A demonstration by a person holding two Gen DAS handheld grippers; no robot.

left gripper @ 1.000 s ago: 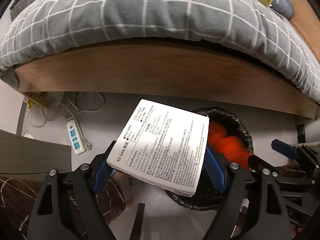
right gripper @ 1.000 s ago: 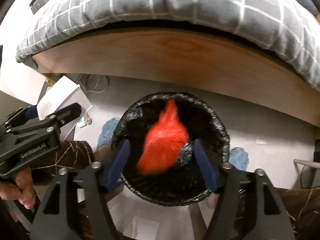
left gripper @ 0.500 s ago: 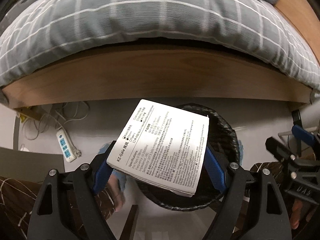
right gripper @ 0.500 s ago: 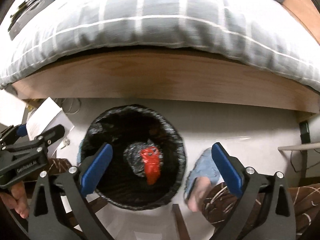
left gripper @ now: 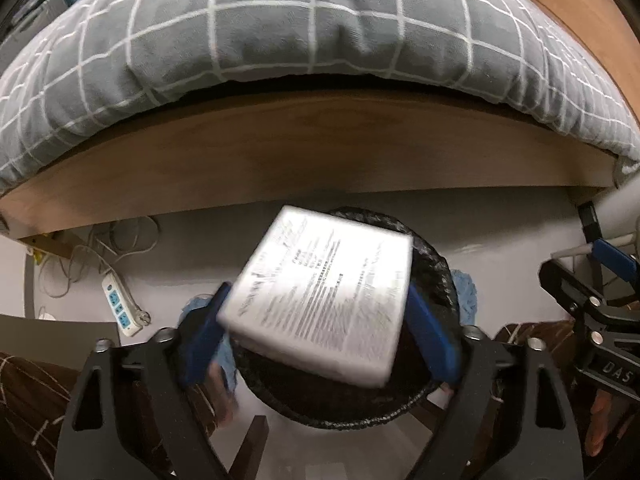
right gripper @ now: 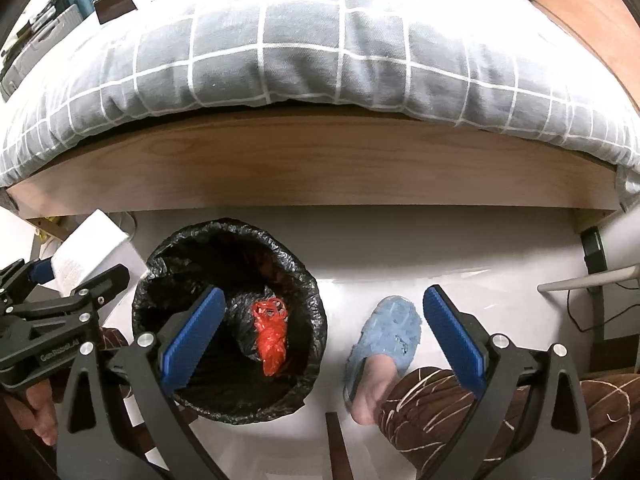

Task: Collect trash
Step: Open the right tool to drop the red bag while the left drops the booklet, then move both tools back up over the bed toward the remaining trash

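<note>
in my left view the white box point(left gripper: 320, 296) sits between the tongs of the left gripper point(left gripper: 320, 328), right over the mouth of the bin point(left gripper: 436, 272). its print is smeared by blur. those jaws have just been opening and now stand wide; the left pad looks just clear of the box, but the box hides the right pad's inner face, so i cannot tell if anything touches there. the box covers most of the bin, so i see nothing inside it from here.

the right view fills that in: the bin point(right gripper: 228, 320) has a black liner and a red net bag point(right gripper: 271, 338) lies at its bottom. the right gripper point(right gripper: 320, 336) has also just been opening; its jaws are spread wide with nothing between them, the left pad over the bin, the right pad over floor beside a blue slipper point(right gripper: 388, 332). at the left edge i see the left gripper point(right gripper: 52, 308) from the side with only a corner of the box point(right gripper: 92, 244) showing.
</note>
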